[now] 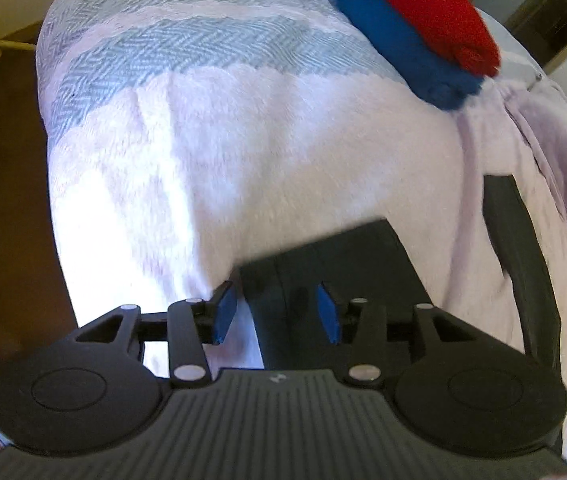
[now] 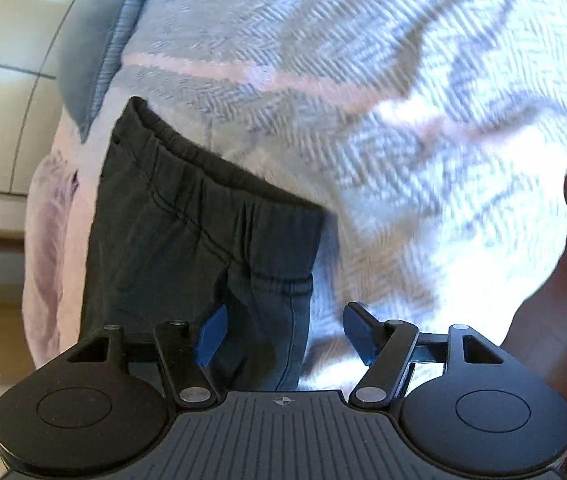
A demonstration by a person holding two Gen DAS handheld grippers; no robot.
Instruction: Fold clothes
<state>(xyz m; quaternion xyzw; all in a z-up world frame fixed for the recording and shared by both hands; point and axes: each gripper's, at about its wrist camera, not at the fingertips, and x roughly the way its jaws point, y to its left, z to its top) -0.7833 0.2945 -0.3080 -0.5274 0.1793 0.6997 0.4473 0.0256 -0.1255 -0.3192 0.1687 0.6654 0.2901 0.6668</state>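
Progress, L→R: two items look done. Blue folded piece w/ red folded piece stacked on top, sitting near the bed's far right corner in the left wrist view. Bed has a white/grey herringbone cover w/ pale pink bands.

Left: the dark pants, prob next up. Lying flat-ish on the cover at the near edge of the bed; elastic waistband faces the far side in the right wrist view, seams and a few creases visible, one fold line already down the middle by the looks. Fabric dark grey/black, soft, matte. Part of it seems to hang over the near edge, can't tell how much. No final fold yet, so I'd say roughly 2 of 3 visible items done.

Left tool: jaws partly apart, nothing clamped, pants edge below the gap, pads not touching cloth.

Right tool: jaws wide apart, empty, hovering over the pants' right-hand edge.

Frames motion-blurred, so finer fabric detail n/a.
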